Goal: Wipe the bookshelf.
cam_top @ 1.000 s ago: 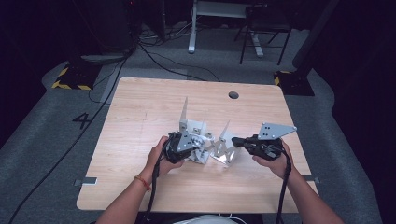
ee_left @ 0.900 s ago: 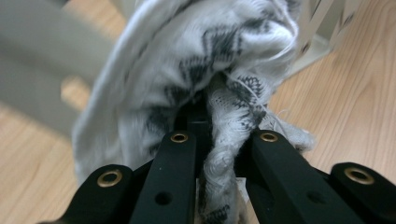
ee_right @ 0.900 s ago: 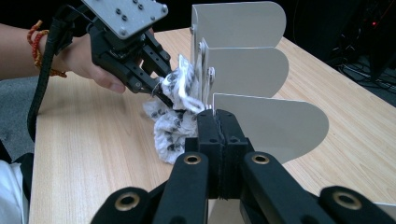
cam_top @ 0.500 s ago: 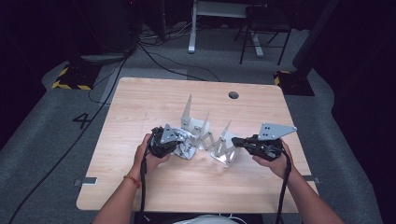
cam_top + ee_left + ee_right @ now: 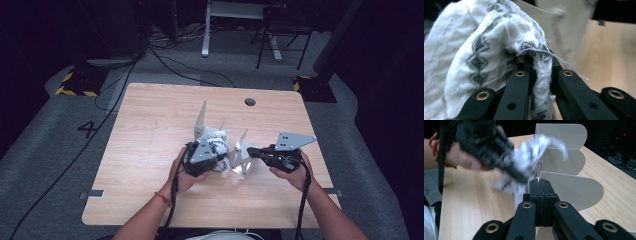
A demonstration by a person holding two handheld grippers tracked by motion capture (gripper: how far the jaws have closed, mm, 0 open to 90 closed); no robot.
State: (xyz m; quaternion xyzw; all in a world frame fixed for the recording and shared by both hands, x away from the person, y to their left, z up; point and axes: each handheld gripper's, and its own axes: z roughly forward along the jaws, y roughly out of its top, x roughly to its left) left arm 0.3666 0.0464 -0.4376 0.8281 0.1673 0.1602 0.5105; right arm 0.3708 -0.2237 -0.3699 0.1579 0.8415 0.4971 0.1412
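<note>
A white cloth with a grey zigzag pattern (image 5: 474,50) is bunched against a pale metal rack of upright dividers (image 5: 201,118) at the table's middle. My left gripper (image 5: 540,63) is shut on a fold of the cloth, which drapes over its jaws. In the high view this gripper (image 5: 216,151) sits at the rack's left side with the cloth (image 5: 218,140) at its tip. My right gripper (image 5: 540,182) is shut, its tips pinching the edge of the nearest divider (image 5: 574,188). From above, it (image 5: 251,151) meets the rack's right end. The cloth (image 5: 534,147) hangs blurred from the left gripper (image 5: 520,176).
The light wooden table (image 5: 150,125) has a round cable hole (image 5: 250,102) near its far edge. Beyond it on the grey floor lie cables (image 5: 165,60), desk legs (image 5: 206,35) and a yellow-black striped marking (image 5: 75,91). The person's forearms enter from below.
The left gripper swung left with the cloth, then came back right to the rack. The right gripper and the rack's right end stayed put.
</note>
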